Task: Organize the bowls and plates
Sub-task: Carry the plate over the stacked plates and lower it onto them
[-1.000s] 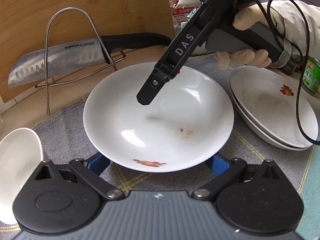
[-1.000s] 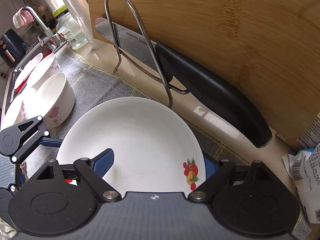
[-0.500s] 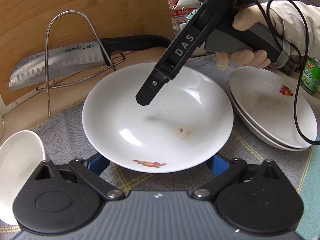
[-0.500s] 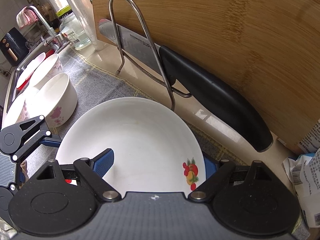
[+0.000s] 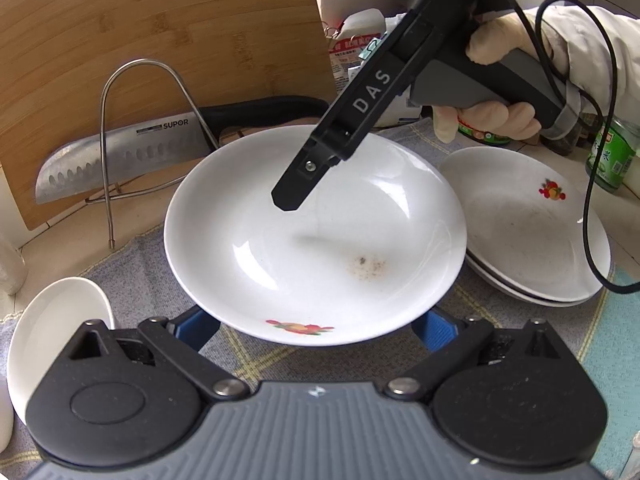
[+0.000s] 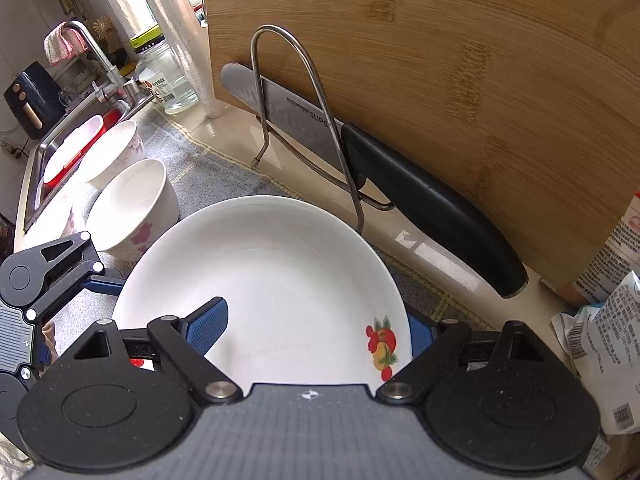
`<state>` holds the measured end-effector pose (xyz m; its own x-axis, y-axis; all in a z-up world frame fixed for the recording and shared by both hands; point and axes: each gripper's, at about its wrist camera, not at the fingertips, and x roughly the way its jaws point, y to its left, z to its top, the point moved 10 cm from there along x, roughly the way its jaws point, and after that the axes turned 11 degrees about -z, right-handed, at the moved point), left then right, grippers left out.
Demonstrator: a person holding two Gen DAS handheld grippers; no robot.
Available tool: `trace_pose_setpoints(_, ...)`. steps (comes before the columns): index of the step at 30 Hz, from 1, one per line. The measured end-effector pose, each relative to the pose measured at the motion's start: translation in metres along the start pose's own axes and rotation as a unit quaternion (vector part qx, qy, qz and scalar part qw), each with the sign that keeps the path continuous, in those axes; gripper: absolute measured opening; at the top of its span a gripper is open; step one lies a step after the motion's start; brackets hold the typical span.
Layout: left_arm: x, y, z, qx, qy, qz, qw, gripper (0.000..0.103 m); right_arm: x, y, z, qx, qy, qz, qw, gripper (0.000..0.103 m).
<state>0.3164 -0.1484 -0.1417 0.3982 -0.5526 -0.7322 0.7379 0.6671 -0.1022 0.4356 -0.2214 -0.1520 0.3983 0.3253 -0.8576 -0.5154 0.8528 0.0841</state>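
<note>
A white deep plate with fruit prints and a brown stain is held above the grey mat. My right gripper grips its rim, one blue finger inside the plate and one under it; it also shows in the left wrist view. My left gripper is wide open, its blue fingers under the plate's near edge. A stack of two like plates lies to the right. White bowls stand to the left.
A steel wire rack holds a knife against a wooden cutting board. Jars and packets crowd the right. A sink with a faucet lies far left.
The plate and both grippers have shifted slightly; the knife rack and cutting board sit a little farther away in both views. Grips are unchanged.
</note>
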Motion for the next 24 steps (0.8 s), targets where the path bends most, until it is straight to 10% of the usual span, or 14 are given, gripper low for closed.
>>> trace_pose_setpoints(24, -0.02, -0.054, 0.014, 0.037, -0.01, -0.025, 0.999, 0.1, -0.065, 0.005, -0.036, 0.022, -0.021, -0.043, 0.999, 0.093)
